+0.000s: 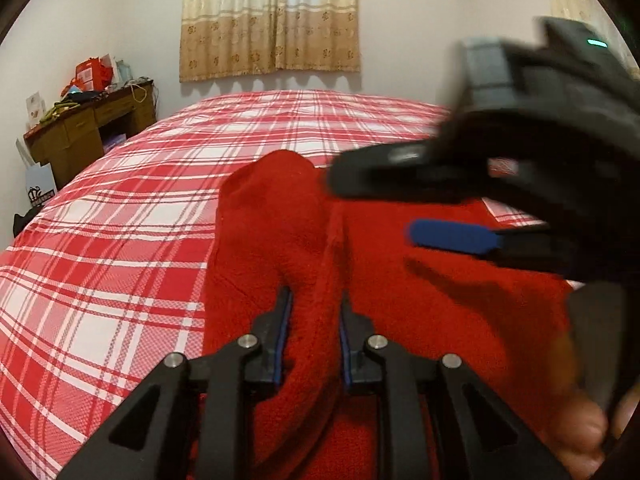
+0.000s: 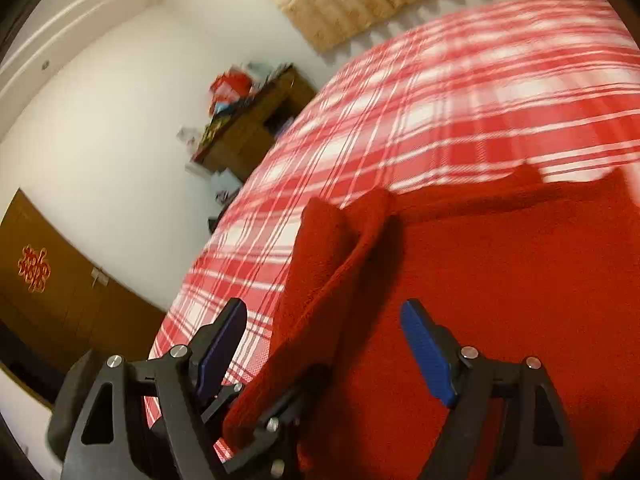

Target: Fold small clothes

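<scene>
A red fleecy garment point(image 1: 400, 280) lies on the red and white plaid bed point(image 1: 120, 240). My left gripper point(image 1: 314, 304) is shut on a raised fold of the garment and lifts it off the bed. My right gripper point(image 2: 324, 320) is open, with its blue pads point(image 2: 424, 344) spread on either side of the lifted red edge point(image 2: 320, 280) without touching it. In the left wrist view the right gripper point(image 1: 400, 208) shows blurred at the right, hovering above the garment. In the right wrist view the left gripper's body shows below the fold.
A wooden desk point(image 1: 80, 128) piled with boxes stands against the wall left of the bed. A beige curtain point(image 1: 272, 20) hangs behind the bed. A brown wardrobe point(image 2: 48, 288) stands at the left in the right wrist view.
</scene>
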The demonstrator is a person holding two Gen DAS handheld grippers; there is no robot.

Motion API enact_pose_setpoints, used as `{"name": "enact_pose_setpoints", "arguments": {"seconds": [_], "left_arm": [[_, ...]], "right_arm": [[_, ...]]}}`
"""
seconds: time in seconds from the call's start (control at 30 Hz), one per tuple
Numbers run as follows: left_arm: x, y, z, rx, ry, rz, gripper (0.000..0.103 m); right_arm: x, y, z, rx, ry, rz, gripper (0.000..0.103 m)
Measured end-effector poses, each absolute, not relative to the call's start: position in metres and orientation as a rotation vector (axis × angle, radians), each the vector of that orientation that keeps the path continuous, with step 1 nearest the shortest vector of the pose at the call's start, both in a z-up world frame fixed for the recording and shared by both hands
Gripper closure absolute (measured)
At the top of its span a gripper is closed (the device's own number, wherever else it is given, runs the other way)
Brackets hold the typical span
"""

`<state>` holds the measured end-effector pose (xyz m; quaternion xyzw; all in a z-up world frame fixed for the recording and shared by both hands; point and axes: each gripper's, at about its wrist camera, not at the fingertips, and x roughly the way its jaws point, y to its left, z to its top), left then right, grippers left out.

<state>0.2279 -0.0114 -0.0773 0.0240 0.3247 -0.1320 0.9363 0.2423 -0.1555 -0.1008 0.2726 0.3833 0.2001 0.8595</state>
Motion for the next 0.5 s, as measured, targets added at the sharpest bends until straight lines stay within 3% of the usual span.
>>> {"name": "enact_pose_setpoints", "arguments": {"seconds": [0.17, 0.23, 0.27, 0.3, 0.5], "left_arm": [[0.229, 0.0, -0.078, -0.031, 0.669, -0.304, 0.082], [0.228, -0.001, -0.078, -0.033, 0.667, -0.308, 0.082], [0.227, -0.001, -0.078, -0.033, 0.666, -0.309, 0.082], [0.227, 0.0, -0.078, -0.033, 0.666, -0.311, 0.082], [0.225, -0.003, -0.076, -0.023, 0.671, -0.314, 0.082]], "right_arm": [[0.257, -0.117, -0.113, 0.469, 0.868, 0.502, 0.023], [0.258, -0.107, -0.116, 0.414, 0.886, 0.486, 0.036], [0.26, -0.102, -0.117, 0.383, 0.896, 0.474, 0.061], [0.261, -0.1, -0.119, 0.356, 0.906, 0.454, 0.068], [0.255, -0.111, -0.122, 0.421, 0.89, 0.44, 0.077]]}}
